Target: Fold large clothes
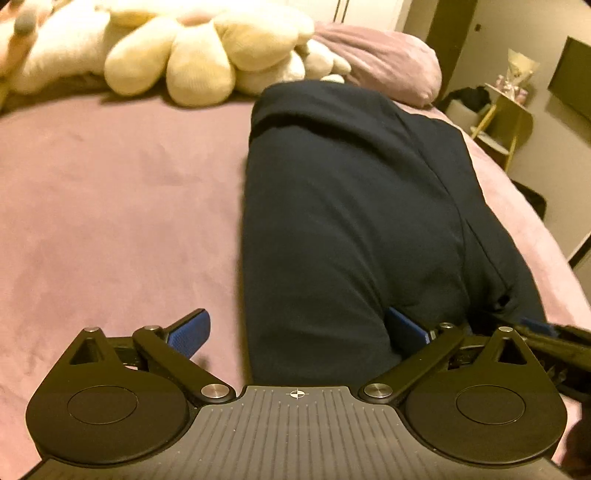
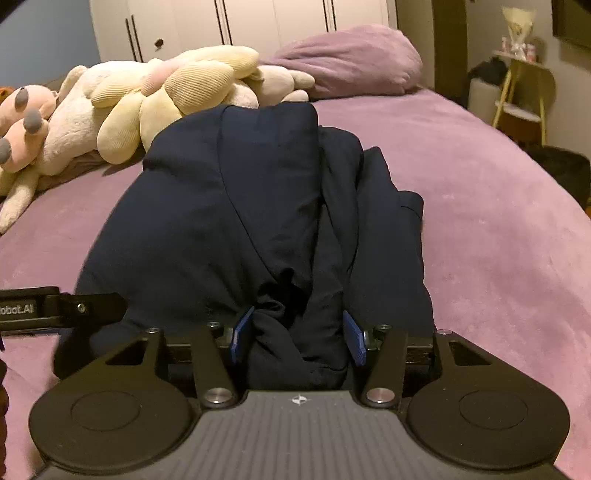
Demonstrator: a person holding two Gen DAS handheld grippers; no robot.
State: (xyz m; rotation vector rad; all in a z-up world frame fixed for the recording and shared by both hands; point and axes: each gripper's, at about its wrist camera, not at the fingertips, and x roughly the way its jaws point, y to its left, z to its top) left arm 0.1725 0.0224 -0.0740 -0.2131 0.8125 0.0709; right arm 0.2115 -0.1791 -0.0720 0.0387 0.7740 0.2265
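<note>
While both views look along a pink bed (image 1: 110,192) toward plush toys (image 1: 192,51) and a pillow (image 1: 388,59) at the far end, each one shows a part that the other hides. Only the left wrist view shows the garment (image 1: 351,206), dark navy, as one long smooth strip with a straight left edge, and bare bed to the left of it. Only the right wrist view shows the garment (image 2: 258,206) from its right side, where loose layers and folds lie stepped over each other, and white wardrobe doors (image 2: 258,22) behind the toys. A small side table (image 2: 524,85) stands at the far right in both. The left gripper (image 1: 297,334) is spread very wide: its left pad (image 1: 188,338) hangs over bare bed, its right pad (image 1: 404,330) lies against or under the near edge of the cloth, and the near left corner of the garment lies between them without being squeezed. The right gripper (image 2: 297,339) is about half open, and a bunched wad of the near edge of the garment fills the space between its two blue pads (image 2: 242,334); the cloth touches them, but I cannot tell if they really press it. In the right wrist view a black part of the left gripper shows at the left edge, just beside the garment.
</note>
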